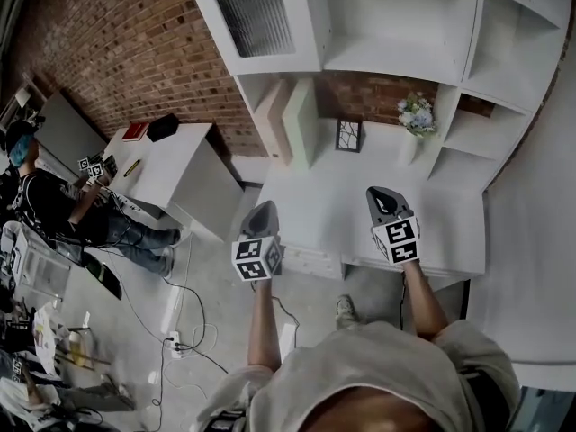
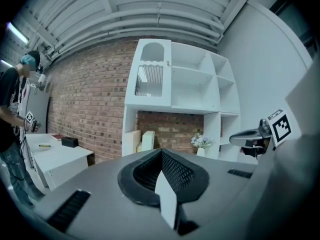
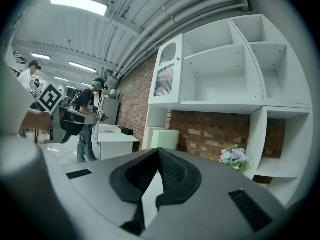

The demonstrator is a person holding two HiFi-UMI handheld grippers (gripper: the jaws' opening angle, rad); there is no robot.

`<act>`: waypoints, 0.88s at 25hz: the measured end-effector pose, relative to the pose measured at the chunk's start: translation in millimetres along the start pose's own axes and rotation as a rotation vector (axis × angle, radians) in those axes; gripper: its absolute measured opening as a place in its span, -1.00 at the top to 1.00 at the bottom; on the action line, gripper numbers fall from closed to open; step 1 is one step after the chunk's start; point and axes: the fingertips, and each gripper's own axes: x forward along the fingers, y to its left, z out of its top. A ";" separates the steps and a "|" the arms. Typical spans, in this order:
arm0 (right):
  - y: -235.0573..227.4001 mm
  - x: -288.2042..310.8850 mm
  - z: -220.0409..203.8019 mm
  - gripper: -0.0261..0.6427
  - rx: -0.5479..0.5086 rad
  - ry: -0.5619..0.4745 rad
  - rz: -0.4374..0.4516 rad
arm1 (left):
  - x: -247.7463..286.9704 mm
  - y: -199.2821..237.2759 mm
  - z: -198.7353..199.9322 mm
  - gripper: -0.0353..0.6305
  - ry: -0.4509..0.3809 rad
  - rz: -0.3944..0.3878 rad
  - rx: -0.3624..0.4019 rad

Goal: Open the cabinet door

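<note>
The cabinet door (image 1: 256, 14) is a white panel with a ribbed glass pane, shut, at the upper left of the white shelf unit (image 1: 504, 70). It also shows in the left gripper view as the door (image 2: 150, 79) and in the right gripper view as the door (image 3: 167, 76), with a small knob on its right edge. My left gripper (image 1: 264, 208) and right gripper (image 1: 380, 194) are held side by side over the unit's white counter (image 1: 306, 205), well short of the door. Both point toward the unit. Left gripper (image 2: 161, 152) and right gripper (image 3: 157, 151) have their jaws closed together with nothing between them.
On the counter stand a vase of flowers (image 1: 415, 115), a small picture frame (image 1: 348, 135) and leaning boards (image 1: 292, 120). To the left is a white table (image 1: 166, 165) with a red book and a black box. A person (image 1: 49, 201) stands beside it. Cables (image 1: 175, 331) lie on the floor.
</note>
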 end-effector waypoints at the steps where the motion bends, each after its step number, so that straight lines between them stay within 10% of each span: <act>1: -6.7 10.8 2.7 0.88 0.001 -0.004 0.002 | 11.3 3.3 3.2 0.82 -0.005 0.002 0.003; 22: -43.5 170.6 34.7 0.88 -0.015 -0.040 0.073 | 123.0 79.5 32.7 0.82 -0.006 0.064 -0.002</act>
